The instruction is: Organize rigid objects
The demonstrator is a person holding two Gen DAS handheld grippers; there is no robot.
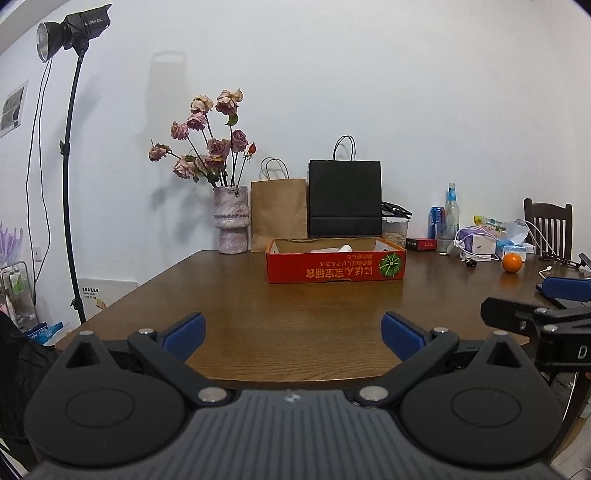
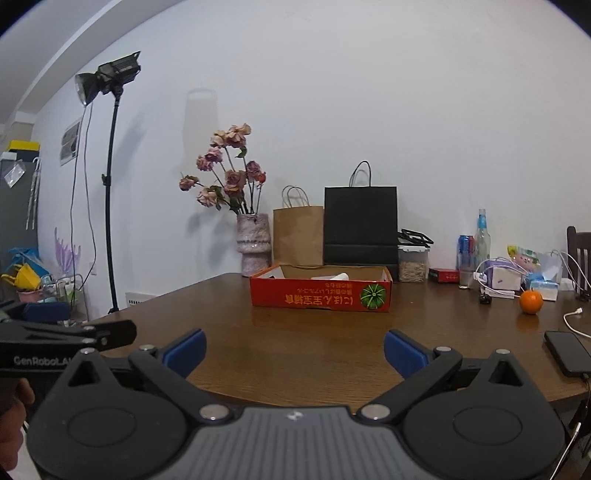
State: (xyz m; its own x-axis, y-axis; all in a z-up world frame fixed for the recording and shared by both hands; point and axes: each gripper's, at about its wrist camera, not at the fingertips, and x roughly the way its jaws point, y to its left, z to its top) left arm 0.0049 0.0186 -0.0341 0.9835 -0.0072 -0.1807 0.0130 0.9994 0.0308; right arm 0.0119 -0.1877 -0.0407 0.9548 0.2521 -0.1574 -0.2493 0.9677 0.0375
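two grippers, left gripper and right gripper, jaws wide, one red box, one orange

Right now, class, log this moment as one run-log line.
left gripper: open, empty | right gripper: open, empty | red cardboard box: mid-table, white items inside | orange: loose on table

A home dining room: wooden table, vase of dried roses, paper bags, chair.

Vase of roses beside paper bags — studio light.
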